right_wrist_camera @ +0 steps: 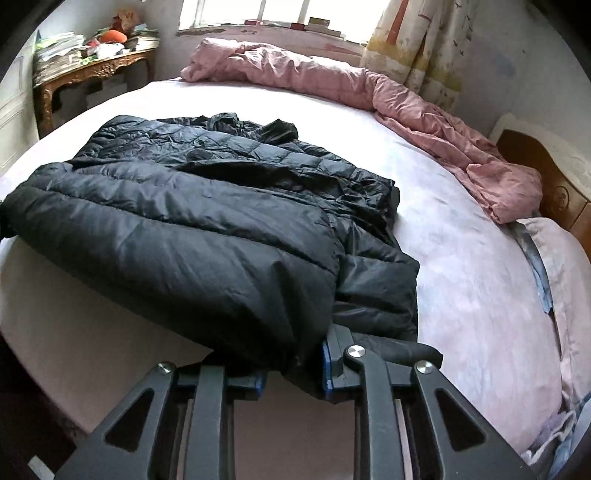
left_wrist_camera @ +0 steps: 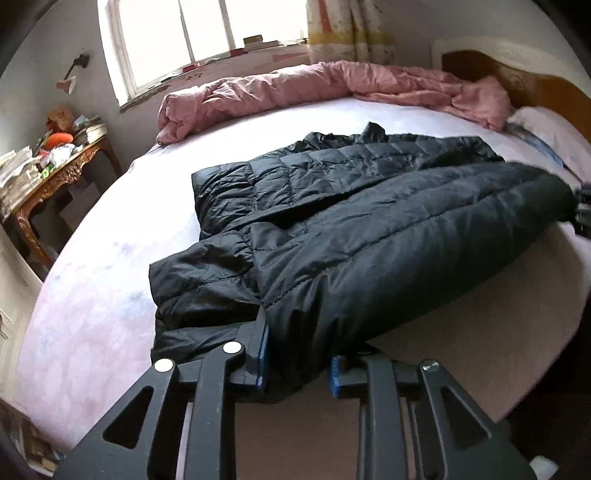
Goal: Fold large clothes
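Observation:
A large black quilted puffer jacket [left_wrist_camera: 351, 221] lies across the pale pink bed [left_wrist_camera: 110, 266], its near edge lifted off the sheet. My left gripper [left_wrist_camera: 299, 365] is shut on the jacket's near edge at one end. My right gripper [right_wrist_camera: 293, 373] is shut on the jacket [right_wrist_camera: 184, 229] at the other end of that edge. The fabric between them hangs as a raised fold over the bed's front edge [right_wrist_camera: 92, 332]. Part of my right gripper shows at the right edge of the left wrist view [left_wrist_camera: 583, 210].
A crumpled pink duvet [left_wrist_camera: 314, 88] runs along the far side of the bed. A pillow [left_wrist_camera: 550, 133] and wooden headboard [right_wrist_camera: 554, 184] are to the right. A cluttered carved wooden table [left_wrist_camera: 48, 173] stands at the left, below the window [left_wrist_camera: 184, 33].

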